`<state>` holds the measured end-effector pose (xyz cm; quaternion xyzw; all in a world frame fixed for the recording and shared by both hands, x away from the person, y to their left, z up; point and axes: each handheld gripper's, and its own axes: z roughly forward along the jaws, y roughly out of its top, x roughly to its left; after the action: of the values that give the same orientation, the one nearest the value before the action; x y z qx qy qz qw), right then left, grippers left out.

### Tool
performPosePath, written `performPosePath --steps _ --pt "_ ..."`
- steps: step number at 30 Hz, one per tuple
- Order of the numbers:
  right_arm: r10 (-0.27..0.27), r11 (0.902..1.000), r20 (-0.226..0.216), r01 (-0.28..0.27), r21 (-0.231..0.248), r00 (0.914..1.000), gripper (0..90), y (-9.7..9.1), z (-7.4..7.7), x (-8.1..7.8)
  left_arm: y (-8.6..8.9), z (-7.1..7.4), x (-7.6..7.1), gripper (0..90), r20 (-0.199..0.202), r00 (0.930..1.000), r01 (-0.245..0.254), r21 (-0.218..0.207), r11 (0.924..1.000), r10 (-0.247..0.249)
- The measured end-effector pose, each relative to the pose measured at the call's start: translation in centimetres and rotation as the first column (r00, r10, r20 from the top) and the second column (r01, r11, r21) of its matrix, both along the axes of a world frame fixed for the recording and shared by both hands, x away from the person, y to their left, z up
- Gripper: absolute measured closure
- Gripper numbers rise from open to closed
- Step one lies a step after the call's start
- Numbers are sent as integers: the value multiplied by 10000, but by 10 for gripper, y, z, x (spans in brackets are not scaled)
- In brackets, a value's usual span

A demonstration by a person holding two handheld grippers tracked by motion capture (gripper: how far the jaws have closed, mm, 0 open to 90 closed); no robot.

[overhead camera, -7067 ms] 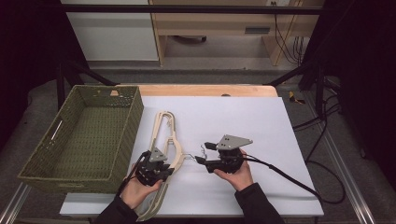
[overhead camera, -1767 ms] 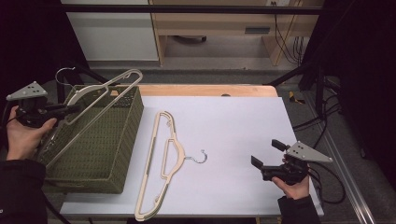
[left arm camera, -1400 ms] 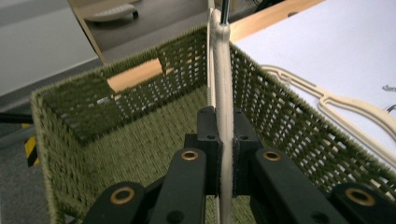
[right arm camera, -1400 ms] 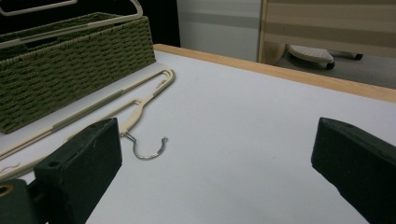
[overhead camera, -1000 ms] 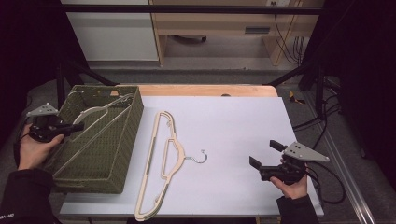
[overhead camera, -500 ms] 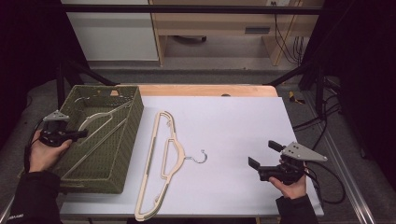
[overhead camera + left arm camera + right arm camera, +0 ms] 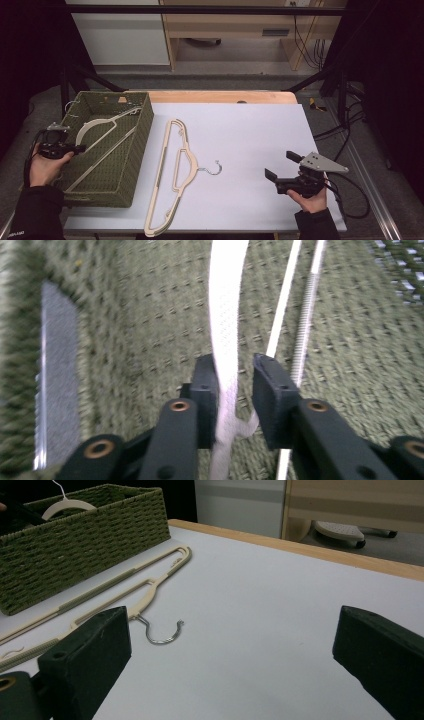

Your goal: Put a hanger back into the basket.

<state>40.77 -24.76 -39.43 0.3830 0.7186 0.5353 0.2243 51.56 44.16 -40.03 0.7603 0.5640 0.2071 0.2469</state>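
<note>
A cream hanger (image 7: 100,127) lies slanted inside the green woven basket (image 7: 142,125), its hook at the far left corner. My left gripper (image 7: 79,148) reaches over the basket's left rim. In the left gripper view its jaws (image 7: 235,385) straddle the hanger's white arm (image 7: 227,315), slightly open, with a small gap on the right side. A second cream hanger (image 7: 175,170) with a metal hook (image 7: 215,167) lies flat on the white table (image 7: 250,130). My right gripper (image 7: 280,165) hovers open near the table's front right, empty (image 7: 230,650), facing that hanger (image 7: 150,587).
The basket (image 7: 90,535) stands on the table's left end, the first hanger's top (image 7: 65,506) showing above its rim. A wooden strip (image 7: 220,96) edges the table's far side. Cables (image 7: 345,135) hang off the right side.
My left gripper has carried the hanger from high at the left down into the basket, and its jaws have loosened. The right gripper has barely moved.
</note>
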Motion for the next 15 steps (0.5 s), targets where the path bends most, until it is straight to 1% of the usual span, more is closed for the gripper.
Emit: performPosePath --steps 2,3,4,5,6,9,11,12,13,15 --pt "6 10000 1 -6 -9 10000 27 0 0 0 1 -2 0 630 -144 9998 -104 109 9999 105" --pt "22 10000 6 -22 -14 10000 27 0 0 0 1 -4 1 610 -159 9997 -169 89 9998 170" --pt "21 10000 -9 -21 -6 10000 27 0 0 0 1 -4 1 581 -290 9995 -156 117 9998 159" --pt "20 10000 -7 -20 -6 10000 27 0 0 0 1 -5 1 577 -306 9993 -222 159 9996 227" --pt "20 10000 0 -20 -11 10000 27 0 0 0 2 -5 1 573 -361 9989 -281 113 9995 284" --pt "15 10000 7 -15 4 10000 27 0 0 0 3 -8 2 512 -554 9974 -451 5 9990 451" --pt "9 10000 3 -9 4 10000 27 0 0 0 4 -9 2 461 -564 9971 -502 28 9987 503" --pt "9 10000 3 -9 4 10000 27 0 0 0 4 -9 2 461 -603 9968 -522 31 9986 523" --pt "3 10000 6 -3 13 10000 27 0 0 0 5 -9 1 441 -560 9972 -496 22 9988 496" --pt "2 10000 4 -2 10 10000 27 0 0 0 4 -9 0 433 -521 9975 -481 -49 9988 478"
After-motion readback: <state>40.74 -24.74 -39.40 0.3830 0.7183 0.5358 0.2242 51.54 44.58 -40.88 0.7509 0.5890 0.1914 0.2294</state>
